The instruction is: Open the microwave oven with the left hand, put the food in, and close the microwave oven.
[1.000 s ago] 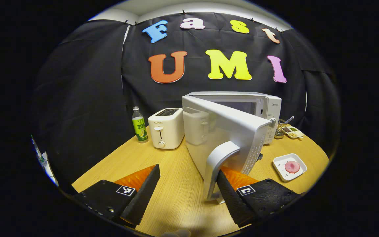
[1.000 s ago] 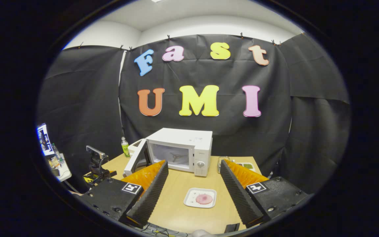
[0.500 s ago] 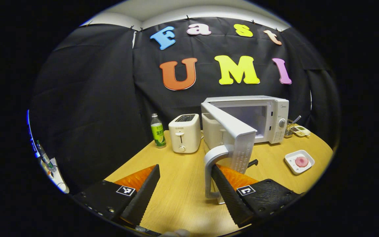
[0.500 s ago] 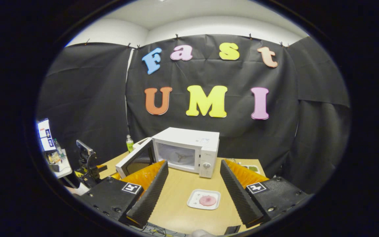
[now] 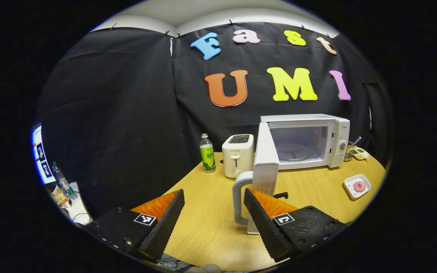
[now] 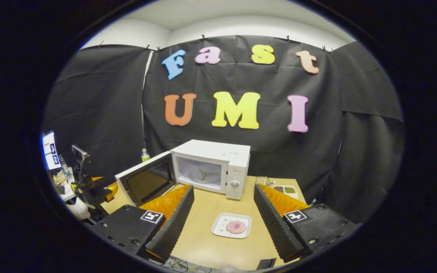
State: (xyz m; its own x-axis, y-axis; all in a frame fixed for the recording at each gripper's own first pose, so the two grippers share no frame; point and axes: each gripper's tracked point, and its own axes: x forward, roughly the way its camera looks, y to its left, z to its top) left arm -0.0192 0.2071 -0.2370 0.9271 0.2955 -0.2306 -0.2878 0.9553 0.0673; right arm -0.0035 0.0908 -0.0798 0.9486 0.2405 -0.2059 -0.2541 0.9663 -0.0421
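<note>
Microwave oven at the back of the table, its door swung wide and the cavity exposed: the opening step appears all but done. The left gripper, fingers spread, has one finger hooked behind the door handle without clamping it. The right gripper, likewise released and empty, hovers with the plate of food at its 12 o'clock; the next move presumably calls for gripping the plate's rim level and carrying it into the cavity.

You can read no text: markings on the microwave, toaster and bottle are too small.
</note>
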